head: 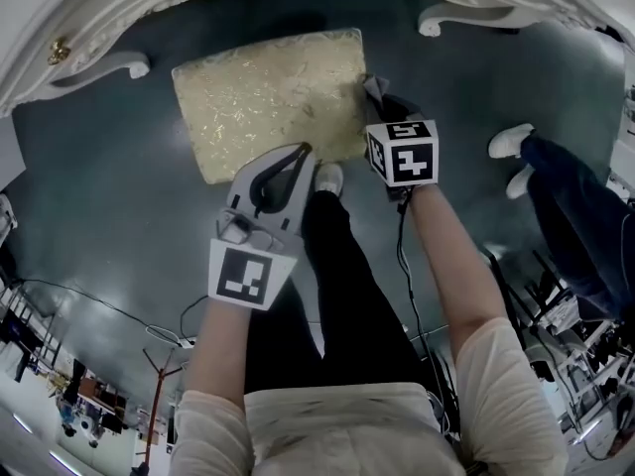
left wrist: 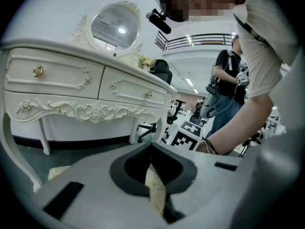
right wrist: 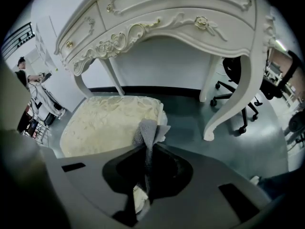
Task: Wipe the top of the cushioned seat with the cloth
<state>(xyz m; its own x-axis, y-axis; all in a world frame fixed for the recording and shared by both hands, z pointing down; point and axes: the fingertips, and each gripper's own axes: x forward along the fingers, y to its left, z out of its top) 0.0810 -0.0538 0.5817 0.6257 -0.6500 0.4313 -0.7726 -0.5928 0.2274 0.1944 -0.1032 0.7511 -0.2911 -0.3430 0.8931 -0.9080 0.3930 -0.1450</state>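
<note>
The cream cushioned seat (head: pixel 263 97) stands on the dark floor in front of the dresser; in the right gripper view the seat (right wrist: pixel 107 123) fills the middle left. My right gripper (head: pixel 382 97) is at the seat's right edge, shut on a grey cloth (head: pixel 374 86). That cloth (right wrist: pixel 146 130) sticks up from between the jaws of the right gripper (right wrist: pixel 147 149) at the seat's near right corner. My left gripper (head: pixel 301 155) hovers by the seat's front edge. In its own view the left gripper (left wrist: pixel 153 150) is shut, with only a sliver of cream seat showing through the slit.
A white ornate dresser (head: pixel 89 23) stands over the seat's far side, its curved leg (right wrist: pixel 238 99) to the right. Another person's legs and white shoes (head: pixel 516 147) are at the right. My own shoe (head: pixel 328 178) is near the seat's front. An office chair (right wrist: pixel 233 75) stands behind.
</note>
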